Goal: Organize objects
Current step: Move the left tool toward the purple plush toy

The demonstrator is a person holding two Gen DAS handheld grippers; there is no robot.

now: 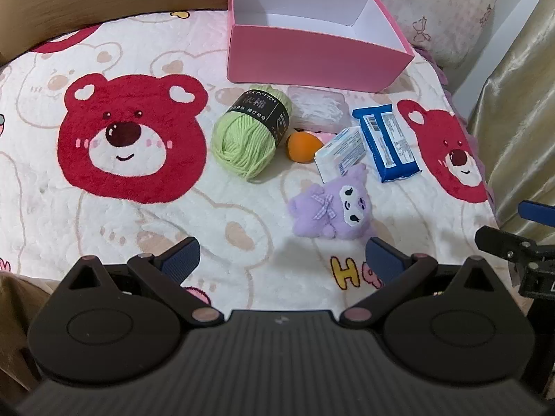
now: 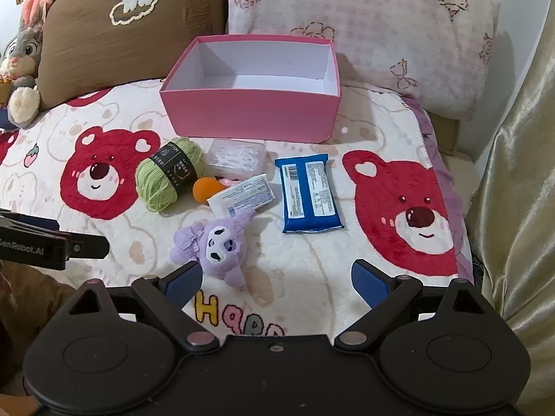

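An empty pink box (image 1: 312, 57) (image 2: 249, 114) stands at the back of a bear-print blanket. In front of it lie a green yarn ball (image 1: 248, 131) (image 2: 166, 173), a clear plastic case (image 1: 317, 107) (image 2: 237, 156), an orange ball (image 1: 301, 147) (image 2: 204, 189), a white packet (image 1: 341, 154) (image 2: 242, 197), a blue wipes pack (image 1: 385, 138) (image 2: 308, 192) and a purple plush toy (image 1: 333, 208) (image 2: 211, 246). My left gripper (image 1: 282, 260) hovers open just short of the plush. My right gripper (image 2: 275, 280) is open too, its left finger (image 2: 182, 282) beside the plush.
A brown pillow (image 2: 131, 20) and a pink checked pillow (image 2: 364, 27) lean behind the box. A grey rabbit plush (image 2: 22, 66) sits at the far left. A shiny gold curtain (image 2: 520, 190) hangs along the right edge of the bed.
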